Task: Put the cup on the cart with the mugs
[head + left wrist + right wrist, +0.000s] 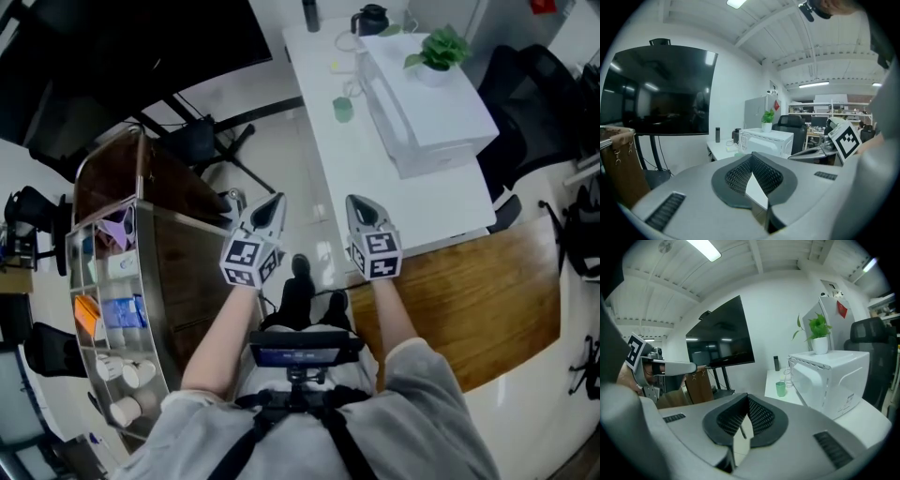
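A small green cup [343, 109] stands on the white table [347, 178], left of the microwave [427, 103]; it also shows in the right gripper view as the green cup [781, 389]. The cart [141, 202], brown-sided with a metal frame, is at my left, and white mugs [131, 375] lie on its lower shelf. My left gripper [274, 202] and right gripper [358, 202] are held side by side above the floor, short of the table. Both are shut with nothing in them, as the left gripper [751, 157] and right gripper [746, 397] views show.
A potted plant [441, 49] sits on the microwave, with a dark kettle [371, 19] and a bottle [310, 14] at the table's far end. A large dark screen [656, 89] on a stand is beyond the cart. Office chairs [534, 84] stand to the right.
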`<state>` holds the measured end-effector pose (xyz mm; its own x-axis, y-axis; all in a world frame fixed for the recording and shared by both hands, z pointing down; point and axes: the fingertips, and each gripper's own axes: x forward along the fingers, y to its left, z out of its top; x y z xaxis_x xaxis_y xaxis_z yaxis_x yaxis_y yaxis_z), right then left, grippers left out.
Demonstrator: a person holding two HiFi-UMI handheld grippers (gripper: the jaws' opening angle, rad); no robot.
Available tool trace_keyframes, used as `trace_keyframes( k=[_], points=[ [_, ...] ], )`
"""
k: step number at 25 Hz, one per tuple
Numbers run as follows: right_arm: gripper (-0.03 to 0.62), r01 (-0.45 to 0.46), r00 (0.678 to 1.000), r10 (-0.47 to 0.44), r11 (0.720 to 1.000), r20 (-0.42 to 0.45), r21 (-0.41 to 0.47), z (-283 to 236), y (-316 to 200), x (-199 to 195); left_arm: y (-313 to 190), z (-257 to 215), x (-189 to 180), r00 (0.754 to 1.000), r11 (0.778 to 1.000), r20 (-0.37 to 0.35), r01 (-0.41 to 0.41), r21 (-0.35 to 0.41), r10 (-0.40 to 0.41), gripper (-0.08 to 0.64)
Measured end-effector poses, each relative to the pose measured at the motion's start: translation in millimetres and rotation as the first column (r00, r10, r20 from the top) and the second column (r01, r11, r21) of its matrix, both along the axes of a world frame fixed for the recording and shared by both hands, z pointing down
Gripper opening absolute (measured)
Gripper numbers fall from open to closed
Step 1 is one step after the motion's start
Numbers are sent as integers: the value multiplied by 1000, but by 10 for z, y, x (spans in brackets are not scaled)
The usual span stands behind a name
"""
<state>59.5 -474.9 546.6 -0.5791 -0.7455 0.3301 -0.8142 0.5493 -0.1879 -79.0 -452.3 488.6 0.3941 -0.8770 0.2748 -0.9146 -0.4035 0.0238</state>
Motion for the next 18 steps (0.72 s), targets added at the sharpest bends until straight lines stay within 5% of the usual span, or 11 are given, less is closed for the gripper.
trace_keyframes(
  k=[11, 18],
  points=[
    [8, -141, 987, 138, 989, -78, -33, 489, -1260, -176, -1026, 293, -285, 998, 997, -20, -62, -40, 61, 6],
    [220, -186, 979, 178, 980, -99, -76, 833, -2017, -253, -1678, 478, -433, 997, 995, -20, -73, -72, 71, 5]
  ],
)
